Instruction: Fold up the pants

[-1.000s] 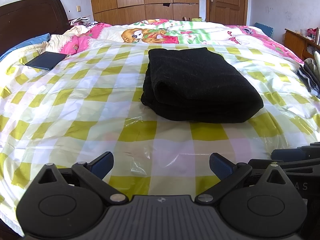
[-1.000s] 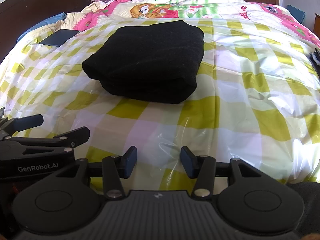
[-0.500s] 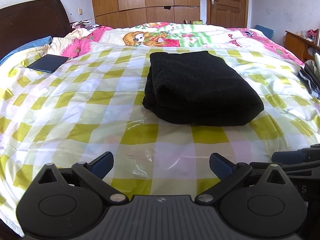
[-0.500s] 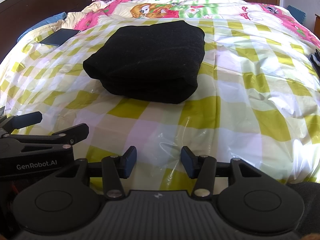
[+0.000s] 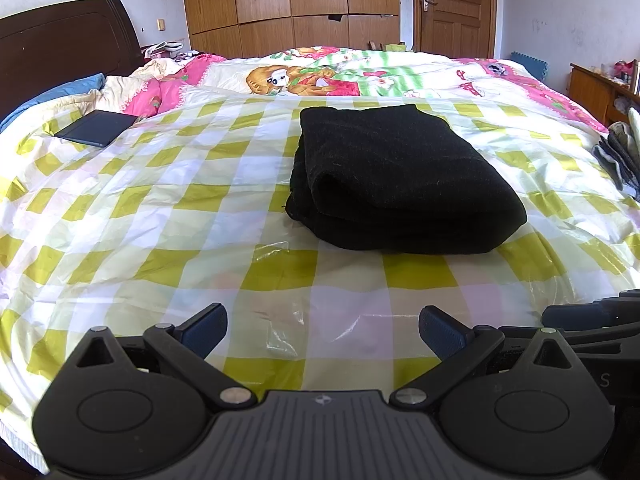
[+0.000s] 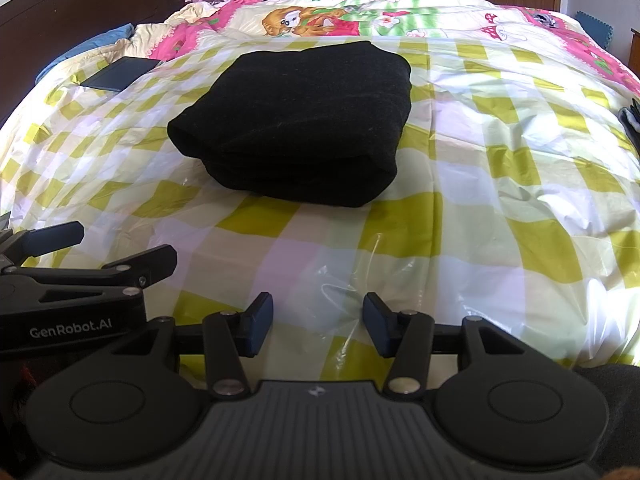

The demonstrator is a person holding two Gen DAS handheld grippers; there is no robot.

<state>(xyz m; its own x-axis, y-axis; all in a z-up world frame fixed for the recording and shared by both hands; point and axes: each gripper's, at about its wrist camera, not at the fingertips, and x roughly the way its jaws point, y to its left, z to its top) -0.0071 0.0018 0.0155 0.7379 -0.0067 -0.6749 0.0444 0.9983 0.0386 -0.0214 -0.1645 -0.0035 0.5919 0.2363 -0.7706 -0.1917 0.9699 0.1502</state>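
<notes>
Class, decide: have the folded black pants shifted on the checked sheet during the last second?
No. The folded black pants cover the same yellow squares of the checked sheet as before.

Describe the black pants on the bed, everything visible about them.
The black pants are folded into a thick, roughly rectangular bundle of several stacked layers, with rounded fold edges facing the cameras. The fabric looks soft and knit-like. They lie flat on the yellow-checked cover. Neither open gripper, left or right, touches them.

Left gripper [image 5: 322, 330] hovers low, jaws spread wide, holding nothing; right gripper [image 6: 318, 322] sits just beside it, jaws parted more narrowly, also unladen
</notes>
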